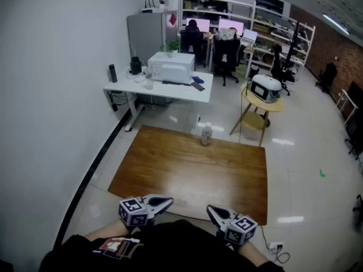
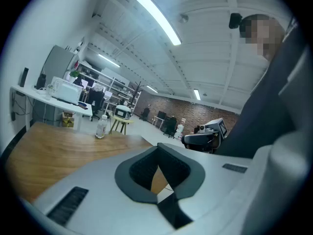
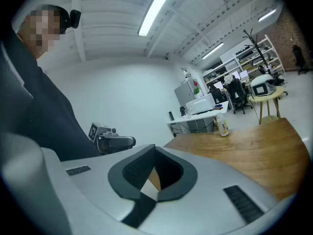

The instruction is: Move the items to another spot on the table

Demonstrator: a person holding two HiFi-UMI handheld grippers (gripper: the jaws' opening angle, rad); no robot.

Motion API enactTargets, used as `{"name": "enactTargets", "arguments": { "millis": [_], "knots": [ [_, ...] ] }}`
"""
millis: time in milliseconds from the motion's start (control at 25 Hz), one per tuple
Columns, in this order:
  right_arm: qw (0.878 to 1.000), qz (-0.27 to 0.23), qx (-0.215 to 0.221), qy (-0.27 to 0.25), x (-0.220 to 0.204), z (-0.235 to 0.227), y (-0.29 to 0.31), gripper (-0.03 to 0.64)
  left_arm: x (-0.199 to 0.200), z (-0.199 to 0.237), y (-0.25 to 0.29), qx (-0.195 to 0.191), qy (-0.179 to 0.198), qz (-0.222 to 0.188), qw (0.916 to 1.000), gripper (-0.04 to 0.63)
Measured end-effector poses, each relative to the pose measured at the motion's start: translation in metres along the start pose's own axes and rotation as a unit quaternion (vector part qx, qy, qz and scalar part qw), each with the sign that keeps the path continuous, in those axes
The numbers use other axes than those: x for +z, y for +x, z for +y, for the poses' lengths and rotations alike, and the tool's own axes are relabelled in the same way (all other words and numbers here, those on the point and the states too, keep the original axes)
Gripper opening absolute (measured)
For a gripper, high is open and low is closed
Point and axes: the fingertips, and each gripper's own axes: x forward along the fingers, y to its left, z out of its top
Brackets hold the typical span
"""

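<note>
A clear plastic bottle (image 1: 206,134) with a white cap stands upright at the far edge of the wooden table (image 1: 170,174). It also shows small in the left gripper view as the bottle (image 2: 101,127) and in the right gripper view as the bottle (image 3: 223,126). My left gripper (image 1: 168,201) and right gripper (image 1: 210,209) hover at the table's near edge, close to my body and far from the bottle. Both point inward toward each other. Each has its jaws shut with nothing between them: left gripper (image 2: 160,198), right gripper (image 3: 143,196).
Beyond the table stands a white desk (image 1: 164,86) with a printer (image 1: 171,67) and a dark flask (image 1: 112,73). A round yellow side table (image 1: 262,103) carries a white appliance. A person sits at monitors farther back. A wall runs along the left.
</note>
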Motion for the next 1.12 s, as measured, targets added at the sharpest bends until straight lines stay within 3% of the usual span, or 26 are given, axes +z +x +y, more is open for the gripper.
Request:
{"name": "enactTargets", "arguments": {
  "millis": [320,560,680,960,1120],
  "knots": [
    [1.000,-0.007,-0.014,-0.005,0.034,-0.058,0.007,-0.014,0.030,0.043,0.042,0.017,0.008,-0.020,0.9996,-0.008],
    [0.999,0.001,-0.050,-0.002,0.062,-0.102,0.060,-0.014,0.061,0.139,0.055,0.029,0.007,-0.034,0.9990,-0.008],
    [0.997,0.002,-0.076,-0.002,0.080,-0.124,0.088,-0.013,0.076,0.192,0.073,0.023,0.009,-0.020,0.9995,-0.008],
    [0.995,-0.014,-0.090,-0.031,0.122,-0.204,0.102,-0.013,0.109,0.271,0.175,0.051,0.027,-0.002,0.9984,-0.008],
    [0.998,-0.015,-0.060,-0.022,0.134,-0.239,0.099,-0.013,0.117,0.303,0.238,0.084,0.064,0.029,0.9939,-0.008]
  ]
}}
